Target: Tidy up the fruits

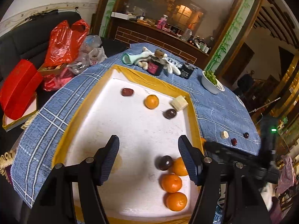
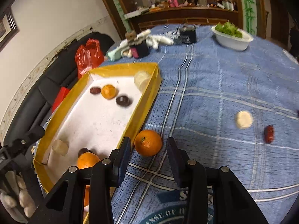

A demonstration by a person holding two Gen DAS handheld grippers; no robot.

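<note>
A white tray with a yellow rim (image 1: 155,80) (image 2: 147,100) lies on the blue checked tablecloth. It holds several oranges (image 1: 171,183), dark round fruits (image 1: 165,162), a red date (image 1: 127,92) and a pale banana piece (image 1: 179,102). My left gripper (image 1: 148,158) is open and empty above the tray. My right gripper (image 2: 147,160) is open, its fingers either side of an orange (image 2: 148,143) that sits on the cloth just outside the tray. A banana slice (image 2: 243,119) and a red date (image 2: 269,134) lie on the cloth to the right.
A white bowl of greens (image 2: 232,37), dark jars (image 1: 155,67) (image 2: 187,34) and white gloves (image 1: 169,66) stand at the table's far side. Red plastic bags (image 1: 63,41) and a red box (image 1: 16,91) lie on a black sofa to the left.
</note>
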